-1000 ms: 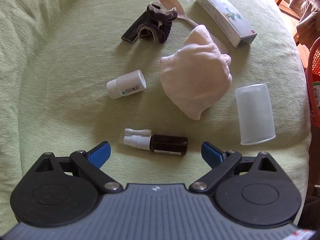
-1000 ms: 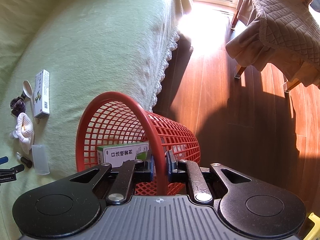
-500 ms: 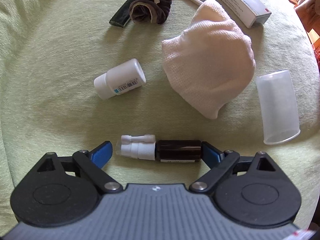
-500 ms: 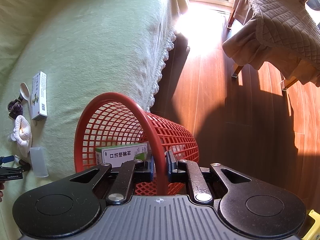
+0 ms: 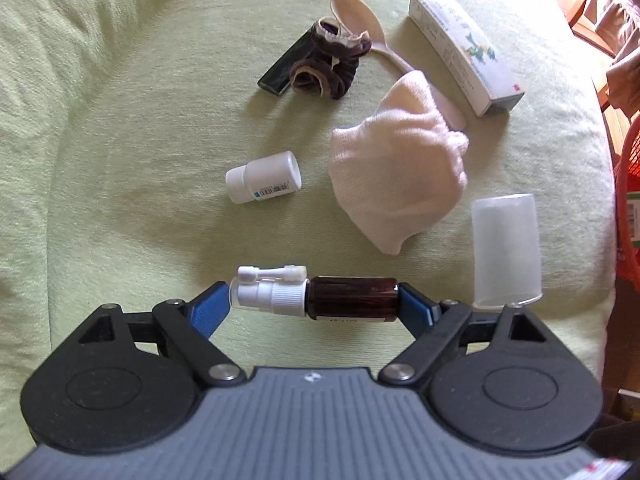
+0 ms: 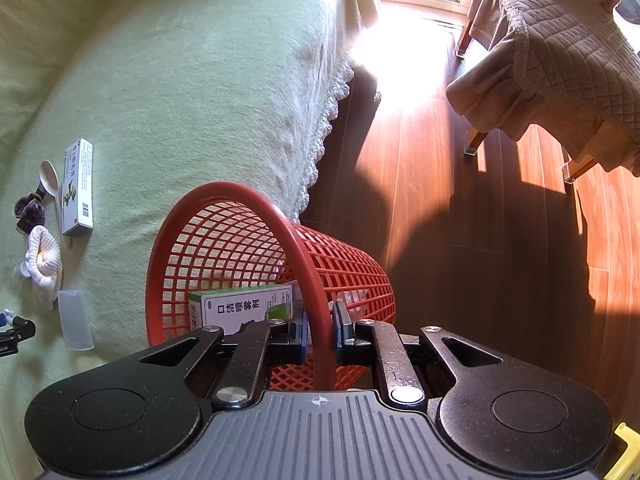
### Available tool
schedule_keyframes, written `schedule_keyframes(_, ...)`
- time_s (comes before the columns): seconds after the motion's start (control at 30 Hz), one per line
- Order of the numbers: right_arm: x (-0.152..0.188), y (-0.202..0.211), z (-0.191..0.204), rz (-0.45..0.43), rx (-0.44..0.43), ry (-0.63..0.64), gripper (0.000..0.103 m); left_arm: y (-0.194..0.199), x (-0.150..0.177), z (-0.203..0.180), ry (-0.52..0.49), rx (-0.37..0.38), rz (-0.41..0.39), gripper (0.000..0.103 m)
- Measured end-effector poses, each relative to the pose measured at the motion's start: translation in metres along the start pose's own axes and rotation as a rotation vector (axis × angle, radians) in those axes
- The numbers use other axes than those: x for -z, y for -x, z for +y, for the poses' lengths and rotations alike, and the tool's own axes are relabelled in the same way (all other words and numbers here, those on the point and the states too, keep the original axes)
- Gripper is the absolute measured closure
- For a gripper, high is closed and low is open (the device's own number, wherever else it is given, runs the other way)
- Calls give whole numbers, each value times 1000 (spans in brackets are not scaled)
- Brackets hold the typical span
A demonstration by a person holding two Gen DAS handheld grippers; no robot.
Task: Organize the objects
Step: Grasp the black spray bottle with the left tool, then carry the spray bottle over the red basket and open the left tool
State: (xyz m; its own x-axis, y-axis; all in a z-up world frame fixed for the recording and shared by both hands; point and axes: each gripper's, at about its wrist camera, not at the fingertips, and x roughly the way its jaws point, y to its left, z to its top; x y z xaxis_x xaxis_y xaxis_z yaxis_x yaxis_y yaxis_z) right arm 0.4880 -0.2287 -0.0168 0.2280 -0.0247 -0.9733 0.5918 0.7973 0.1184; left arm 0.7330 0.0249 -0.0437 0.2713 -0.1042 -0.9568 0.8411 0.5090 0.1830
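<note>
Between the blue pads of the left gripper (image 5: 314, 305) a brown spray bottle (image 5: 316, 299) now lies crosswise, white nozzle to the left, glass base to the right. A second ago the jaws stood wide on either side of it and short of it; half a second ago the right pad touched the base while the left was still apart. Now both pads press its ends, so the gripper is clamped on the bottle lengthwise. It looks raised a little off the green cover (image 5: 120, 200), though that is hard to tell. My reading is that the grasp is made and the carry to the basket comes next; held end to end, a round bottle could pivot or slip.

Just right of it lies a clear cup (image 5: 505, 250) on its side. Farther off are a white pill bottle (image 5: 263, 177) and a bunched white cloth (image 5: 398, 176). Farthest are a dark scrunchie (image 5: 326, 67) on a black strip, a spoon (image 5: 360, 20) and a long box (image 5: 466, 53).

The right gripper (image 6: 321, 330) is unchanged: jaws clenched on the rim of the red basket (image 6: 224, 248), which it holds tilted at the cover's edge, well right of the bottle. One green box (image 6: 244, 306) already lies inside.
</note>
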Motion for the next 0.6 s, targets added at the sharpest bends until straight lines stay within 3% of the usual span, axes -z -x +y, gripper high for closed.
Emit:
schedule_keyframes(0.2, 1, 0, 1, -3, -5, 7, 94, 41, -13, -41, 45, 50, -8, 17)
schedule_keyframes(0.47, 2, 0, 2, -5, -10, 25, 94, 74, -36, -112, 110, 175, -9, 17)
schedule_keyframes(0.6, 2, 1, 6, -8, -10, 45, 94, 86, -44, -149, 81, 214, -14, 17)
